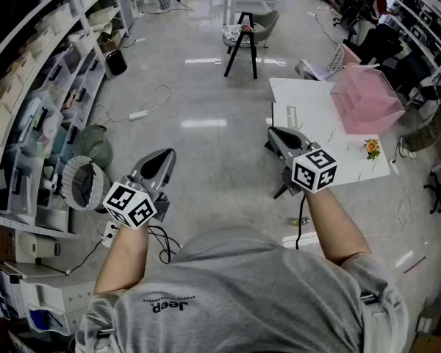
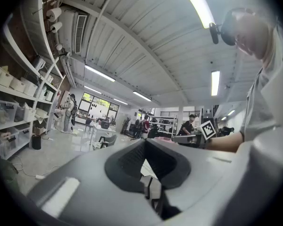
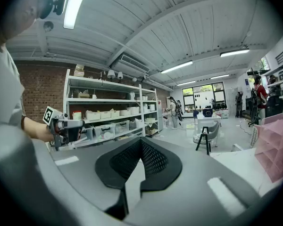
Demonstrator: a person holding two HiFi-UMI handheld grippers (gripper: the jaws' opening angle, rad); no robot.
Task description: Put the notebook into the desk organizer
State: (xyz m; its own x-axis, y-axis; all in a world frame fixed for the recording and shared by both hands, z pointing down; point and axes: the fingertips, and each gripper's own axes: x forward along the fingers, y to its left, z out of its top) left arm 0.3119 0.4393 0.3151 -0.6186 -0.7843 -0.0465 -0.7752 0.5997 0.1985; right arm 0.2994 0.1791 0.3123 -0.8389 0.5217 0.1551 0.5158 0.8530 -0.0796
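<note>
The left tool (image 1: 162, 157), lower left of the head view, and the right tool (image 1: 274, 132), centre, are both pressed together on nothing; the pink desk organizer (image 1: 364, 98) stands on the white table (image 1: 301, 98), upper right; the notebook may be the flower-marked patch (image 1: 372, 149) at its near corner, but I cannot tell; reaching in closed could push it off the edge.

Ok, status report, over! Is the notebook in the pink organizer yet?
Left gripper, right gripper: shut, empty, short of the table. Pink organizer on table; notebook not made out from here. Nothing blocking. Over.
</note>
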